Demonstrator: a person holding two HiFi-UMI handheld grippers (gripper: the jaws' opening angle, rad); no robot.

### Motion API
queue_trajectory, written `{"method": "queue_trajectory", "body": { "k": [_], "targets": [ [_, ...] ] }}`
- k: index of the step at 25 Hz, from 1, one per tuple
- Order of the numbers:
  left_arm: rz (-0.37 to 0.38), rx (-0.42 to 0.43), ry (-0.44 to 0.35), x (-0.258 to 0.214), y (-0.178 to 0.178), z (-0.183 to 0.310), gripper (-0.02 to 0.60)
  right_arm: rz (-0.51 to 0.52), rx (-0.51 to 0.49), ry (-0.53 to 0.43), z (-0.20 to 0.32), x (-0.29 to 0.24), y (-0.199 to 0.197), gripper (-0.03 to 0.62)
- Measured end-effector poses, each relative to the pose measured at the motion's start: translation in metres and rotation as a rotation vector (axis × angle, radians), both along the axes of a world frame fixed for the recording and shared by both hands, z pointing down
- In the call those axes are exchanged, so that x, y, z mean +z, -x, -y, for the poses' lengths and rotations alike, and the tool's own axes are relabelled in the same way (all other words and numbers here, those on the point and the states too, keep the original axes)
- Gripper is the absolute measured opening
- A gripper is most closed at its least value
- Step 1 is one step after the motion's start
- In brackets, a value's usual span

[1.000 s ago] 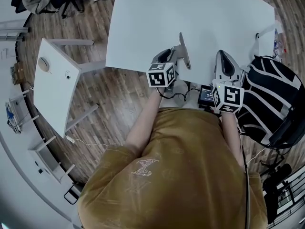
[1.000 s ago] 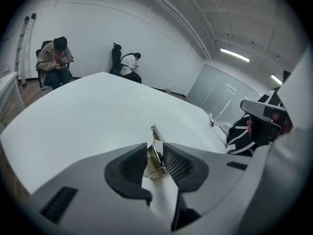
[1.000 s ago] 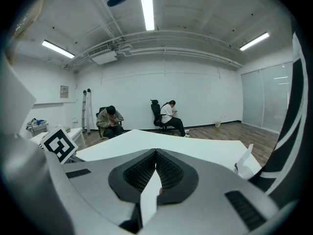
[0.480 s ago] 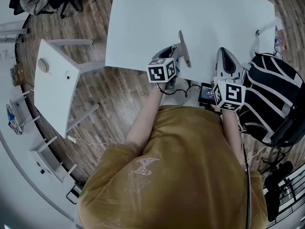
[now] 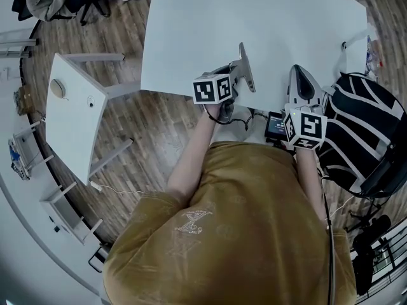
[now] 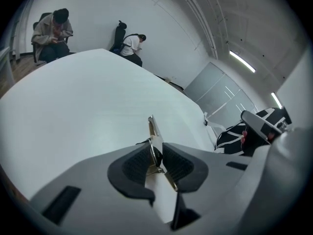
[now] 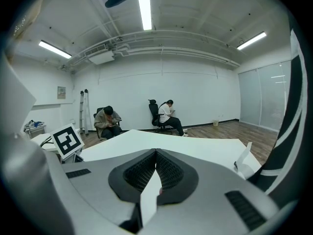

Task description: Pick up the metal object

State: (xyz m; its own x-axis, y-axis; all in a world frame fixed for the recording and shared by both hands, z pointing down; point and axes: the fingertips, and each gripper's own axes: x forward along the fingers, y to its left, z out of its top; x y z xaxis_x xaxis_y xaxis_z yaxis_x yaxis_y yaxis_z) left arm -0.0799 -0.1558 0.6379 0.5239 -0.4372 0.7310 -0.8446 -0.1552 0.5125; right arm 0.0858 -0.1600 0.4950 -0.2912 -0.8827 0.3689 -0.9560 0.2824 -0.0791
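The metal object [image 5: 245,65], a slim silvery clip-like piece, is clamped between the pads of my left gripper [image 5: 236,72] over the near edge of the white table [image 5: 254,18]. In the left gripper view the metal object [image 6: 153,133] pokes out past the black ribbed pads [image 6: 137,164], with my left gripper [image 6: 156,156] shut on it. My right gripper [image 5: 300,80] hovers at the table's near right edge, a hand's width to the right of the left one. In its own view my right gripper [image 7: 155,169] is shut, pads touching, with nothing between them.
A small white side table [image 5: 76,110] stands to the left on the wooden floor. A black-and-white striped chair [image 5: 362,132] is close at the right. A black device [image 5: 276,126] lies below the table edge. Two seated people [image 7: 108,121] are beyond the table's far end.
My left gripper has turned a little, its marker cube shifting up and to the left, still holding the metal object. The right gripper has barely moved.
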Motion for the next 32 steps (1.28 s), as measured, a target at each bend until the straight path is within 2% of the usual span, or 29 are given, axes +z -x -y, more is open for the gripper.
{"method": "queue_trajectory", "body": {
  "k": [5, 10, 16, 24, 32],
  "targets": [
    [-0.107, 0.02, 0.118, 0.002, -0.01, 0.0, 0.054, -0.005, 0.001, -0.001, 0.001, -0.001, -0.001, 0.009],
    [-0.209, 0.018, 0.163, 0.0, -0.02, 0.004, 0.024, -0.002, 0.005, 0.003, 0.0, 0.001, -0.006, 0.009],
    [-0.311, 0.018, 0.177, -0.004, -0.026, 0.004, 0.009, 0.008, 0.004, -0.006, 0.002, -0.004, -0.005, 0.009],
    [-0.453, -0.039, 0.191, -0.006, -0.041, 0.0, 0.009, -0.004, 0.029, -0.023, -0.002, -0.008, -0.017, 0.009],
    [-0.622, -0.068, 0.122, -0.049, -0.071, -0.002, 0.008, -0.011, 0.093, -0.065, -0.007, -0.023, -0.035, 0.009]
  ]
}}
